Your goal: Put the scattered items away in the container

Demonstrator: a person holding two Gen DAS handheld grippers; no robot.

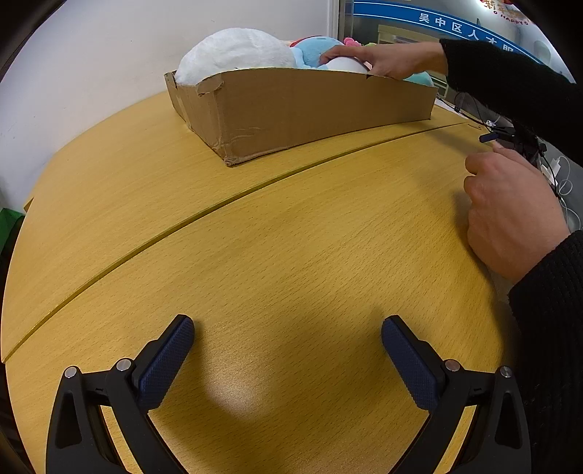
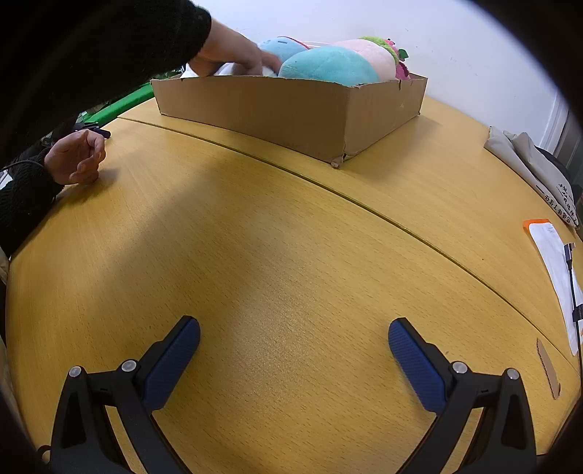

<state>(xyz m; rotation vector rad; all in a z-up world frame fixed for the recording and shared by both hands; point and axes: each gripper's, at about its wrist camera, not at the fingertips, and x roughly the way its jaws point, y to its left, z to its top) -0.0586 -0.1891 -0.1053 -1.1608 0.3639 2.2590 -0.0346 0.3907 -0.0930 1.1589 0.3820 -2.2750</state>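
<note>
Beside cardboard box, bare hand on table.

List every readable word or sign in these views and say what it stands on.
"吴中区人才服": white characters on the blue sign band, cut off at the frame edge.
"O HAPPY": on the red decoration above it; its larger characters are unreadable.
Black characters on the grey cloth bag: too blurred.
White paper: print too small.

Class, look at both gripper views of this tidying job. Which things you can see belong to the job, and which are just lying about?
Part of the job:
cardboard box
plush toys in it
bare hand reaching into the box
left gripper, open
right gripper, open

Just lying about:
folded grey cloth
white paper
cables
wooden table
</note>
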